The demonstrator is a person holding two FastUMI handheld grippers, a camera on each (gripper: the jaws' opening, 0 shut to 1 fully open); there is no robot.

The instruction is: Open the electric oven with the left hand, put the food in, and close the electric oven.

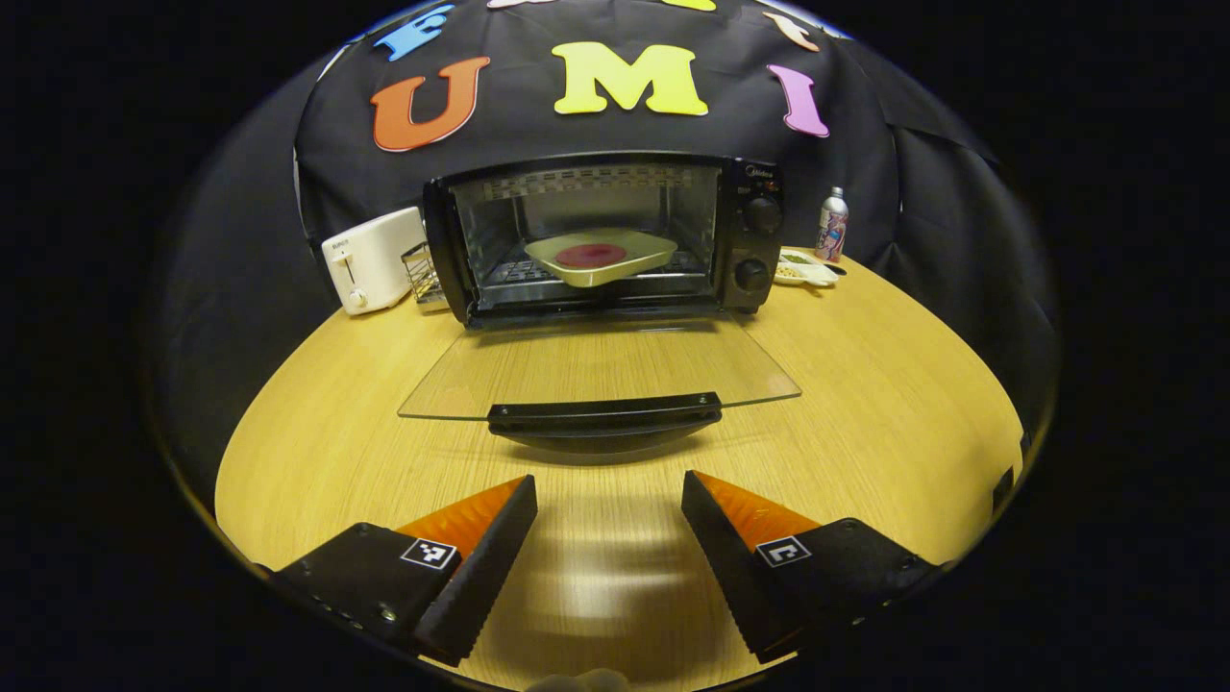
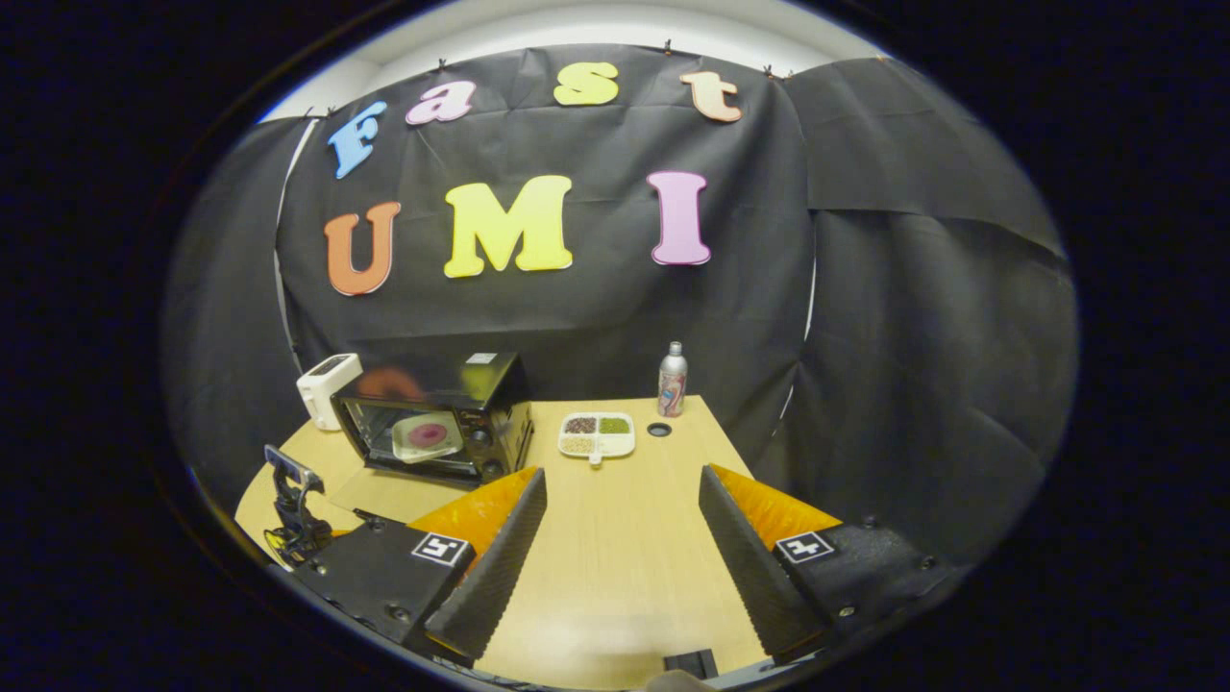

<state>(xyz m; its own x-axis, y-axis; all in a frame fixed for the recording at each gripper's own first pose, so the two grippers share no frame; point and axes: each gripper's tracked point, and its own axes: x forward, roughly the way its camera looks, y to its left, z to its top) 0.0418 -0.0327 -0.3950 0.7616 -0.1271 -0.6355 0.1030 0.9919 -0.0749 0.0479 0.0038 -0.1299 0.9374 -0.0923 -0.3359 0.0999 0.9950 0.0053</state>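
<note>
Left gripper view: the electric oven stands at 12 o'clock on the wooden table, its glass door lowered flat toward the camera, the door handle just beyond the fingertips. Inside, on the rack, rests a pale square plate bearing a round red food item. A white toaster sits at 10 o'clock of the oven; a metal can and a divided dish lie at 3 o'clock. The left gripper hovers with fingers spread, holding nothing. Right gripper view: the right gripper is likewise spread and empty above the table, the oven at 10 o'clock, the dish at 12 o'clock.
</note>
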